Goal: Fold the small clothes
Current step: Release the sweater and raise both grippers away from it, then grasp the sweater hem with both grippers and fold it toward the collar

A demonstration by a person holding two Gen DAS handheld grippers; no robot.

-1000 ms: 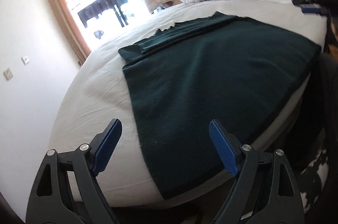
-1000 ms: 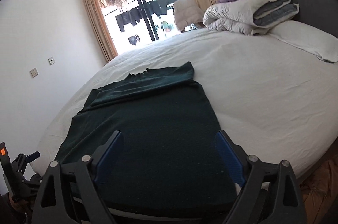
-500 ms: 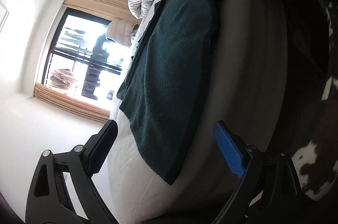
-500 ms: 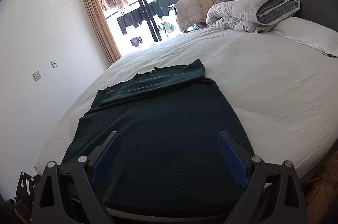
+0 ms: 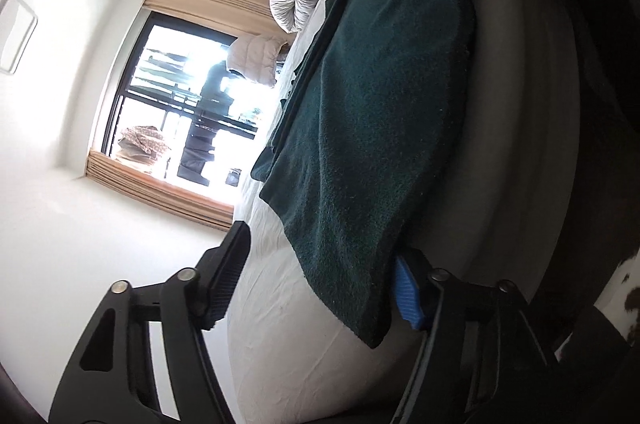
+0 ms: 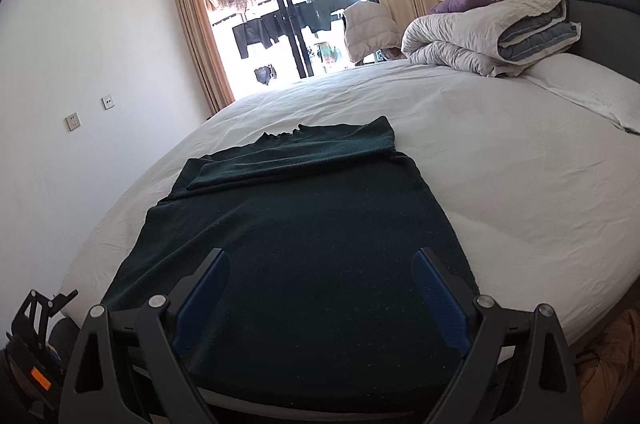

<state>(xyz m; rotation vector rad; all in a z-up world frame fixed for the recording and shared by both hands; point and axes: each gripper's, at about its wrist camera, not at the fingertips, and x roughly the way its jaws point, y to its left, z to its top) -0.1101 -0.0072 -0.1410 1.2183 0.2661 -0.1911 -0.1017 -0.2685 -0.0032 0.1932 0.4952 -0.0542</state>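
Where nubbly and dark, dark green knit garment [image 6: 304,248] on smooth white sheet [image 6: 500,159].

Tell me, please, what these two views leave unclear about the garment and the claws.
- Left view: whether the left claw pinches the garment corner; its jaws have just been closing, and the cloth covers the blue pad.
- Right view: the garment's near hem, hidden behind the right claw.
- Right view: the left claw, cut off by the edge.
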